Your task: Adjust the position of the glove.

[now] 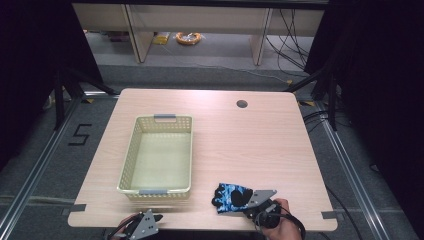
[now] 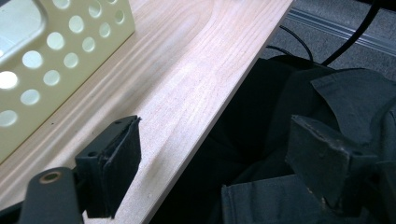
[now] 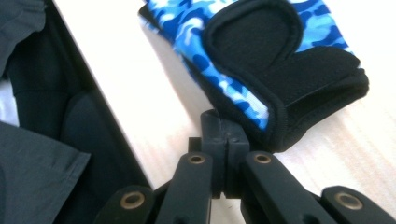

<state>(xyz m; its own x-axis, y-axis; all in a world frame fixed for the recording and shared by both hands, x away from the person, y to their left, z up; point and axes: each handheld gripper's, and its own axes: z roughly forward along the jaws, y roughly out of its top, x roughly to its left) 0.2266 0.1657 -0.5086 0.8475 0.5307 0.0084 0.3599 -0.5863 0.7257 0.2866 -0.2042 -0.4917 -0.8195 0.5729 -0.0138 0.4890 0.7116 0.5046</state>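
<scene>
At 5 o'clock on the tabletop (image 1: 280, 150), the right claw (image 3: 224, 140) is closed, apparently pinching the glove (image 1: 231, 196) by its black cuff; the grip step looks done. Next: lift toward the basket (image 1: 131, 165) at 10 o'clock. Left claw (image 2: 210, 163) waits open, empty

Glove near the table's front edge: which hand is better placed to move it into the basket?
Right. The right gripper is shut on the glove cuff; the left gripper waits open below the basket.
</scene>
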